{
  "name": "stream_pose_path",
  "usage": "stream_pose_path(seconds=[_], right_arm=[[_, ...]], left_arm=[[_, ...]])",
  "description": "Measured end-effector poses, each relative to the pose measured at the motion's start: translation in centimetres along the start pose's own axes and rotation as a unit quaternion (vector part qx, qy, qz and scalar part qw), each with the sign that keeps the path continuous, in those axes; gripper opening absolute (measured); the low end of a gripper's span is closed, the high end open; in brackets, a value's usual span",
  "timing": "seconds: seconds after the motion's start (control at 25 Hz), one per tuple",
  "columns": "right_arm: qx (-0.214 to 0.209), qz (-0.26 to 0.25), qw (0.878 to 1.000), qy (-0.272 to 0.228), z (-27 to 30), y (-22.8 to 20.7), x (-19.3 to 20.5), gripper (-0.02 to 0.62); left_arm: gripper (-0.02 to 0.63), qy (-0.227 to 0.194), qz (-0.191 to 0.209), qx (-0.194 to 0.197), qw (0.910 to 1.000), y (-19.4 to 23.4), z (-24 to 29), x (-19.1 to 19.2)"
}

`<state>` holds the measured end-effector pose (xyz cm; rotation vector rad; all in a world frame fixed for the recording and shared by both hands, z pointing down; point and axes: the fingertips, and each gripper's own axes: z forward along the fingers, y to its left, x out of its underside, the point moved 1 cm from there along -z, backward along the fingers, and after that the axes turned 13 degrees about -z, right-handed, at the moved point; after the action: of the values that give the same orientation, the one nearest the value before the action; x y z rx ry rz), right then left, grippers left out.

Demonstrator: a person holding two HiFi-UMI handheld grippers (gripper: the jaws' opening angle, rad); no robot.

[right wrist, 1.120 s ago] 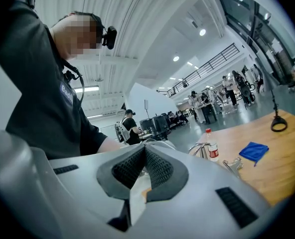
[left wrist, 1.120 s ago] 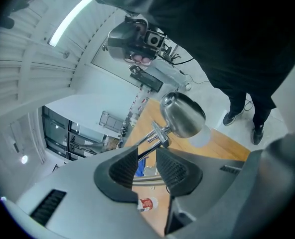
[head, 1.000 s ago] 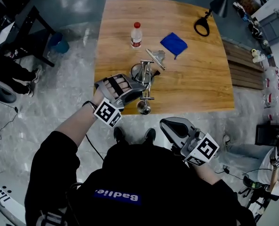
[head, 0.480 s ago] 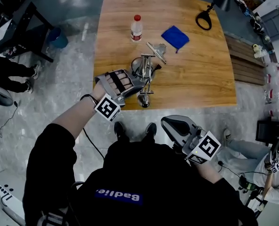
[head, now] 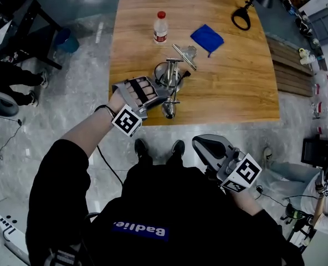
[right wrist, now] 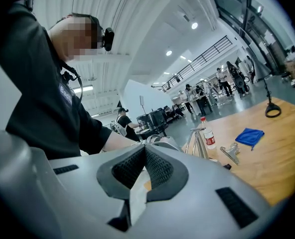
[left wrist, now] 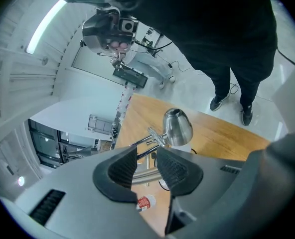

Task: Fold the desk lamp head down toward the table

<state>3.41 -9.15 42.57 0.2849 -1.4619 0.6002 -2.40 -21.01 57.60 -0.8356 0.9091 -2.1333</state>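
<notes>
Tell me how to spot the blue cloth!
Look at the wooden table. On its far half, between the red-capped bottle and the black ring, lies the cloth. It is the only blue thing on the tabletop.

Left hand-held gripper [left wrist: 146,149], jaws just been opening wider, lamp arm [head: 173,82] between them

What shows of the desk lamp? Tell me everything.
The desk lamp is polished silvery metal: a round base, paired thin rods for arms, and a bell-shaped head. It stands near the wooden table's front edge, head toward the person. The left tongs, which have just been opening, stand apart around its arm rods, pads not pressing.
</notes>
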Motion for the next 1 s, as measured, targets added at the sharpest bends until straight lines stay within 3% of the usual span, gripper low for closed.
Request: stream_pose_path(seconds=[0.68, 0.88, 1.0], right_arm=[[0.008, 0.003, 1.000, -0.006, -1.0, 0.2, 0.3, 0.005], [0.002, -0.007, 1.000, -0.018, -1.5, 0.1, -0.4, 0.005], [-0.013, -0.012, 0.999, -0.028, -1.8, 0.2, -1.0, 0.005]], left_arm=[[0.110, 0.019, -0.056, 0.009, 0.9982, -1.0, 1.2, 0.8], [0.110, 0.021, -0.102, 0.030, 0.9941, -0.7, 1.3, 0.4], [0.109, 0.015, -0.129, 0.023, 0.9913, 0.3, 0.1, -0.8]])
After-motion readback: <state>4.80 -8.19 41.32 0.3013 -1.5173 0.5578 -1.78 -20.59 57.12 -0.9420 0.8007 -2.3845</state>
